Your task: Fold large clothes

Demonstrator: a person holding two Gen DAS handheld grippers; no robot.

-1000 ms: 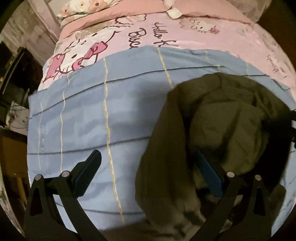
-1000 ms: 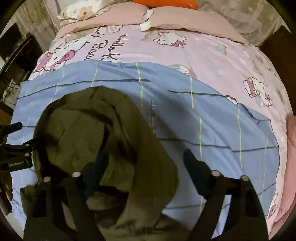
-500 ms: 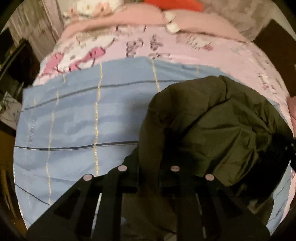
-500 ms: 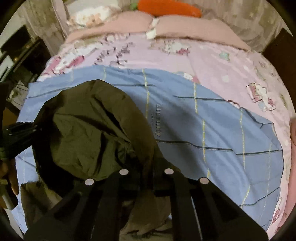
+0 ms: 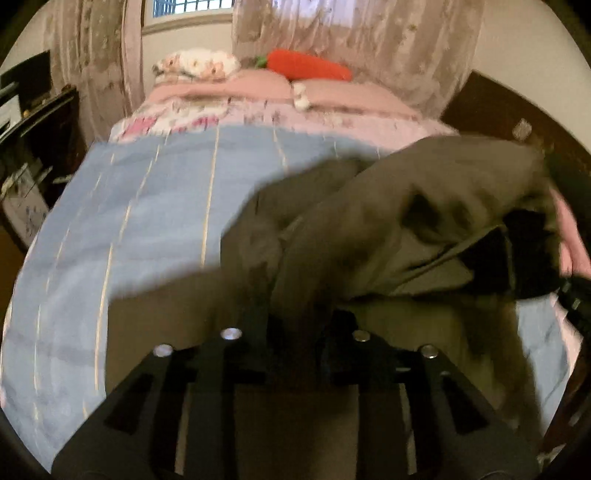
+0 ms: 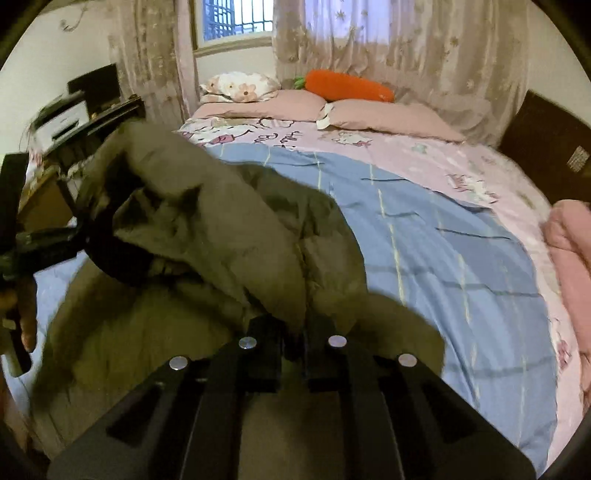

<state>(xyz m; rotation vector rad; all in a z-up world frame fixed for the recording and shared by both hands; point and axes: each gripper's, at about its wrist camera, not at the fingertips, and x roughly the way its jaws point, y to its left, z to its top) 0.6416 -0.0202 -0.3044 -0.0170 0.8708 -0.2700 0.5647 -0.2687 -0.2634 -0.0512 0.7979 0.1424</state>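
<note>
Where blue sheet (image 6: 443, 251) covers pink bed (image 6: 424, 155) — curtained window behind — both tools clenched on olive jacket (image 6: 221, 229)

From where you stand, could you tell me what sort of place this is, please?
Most likely a home bedroom: a made bed with pink pillows and a carrot plush at its head, and curtains over a barred window behind it.
</note>
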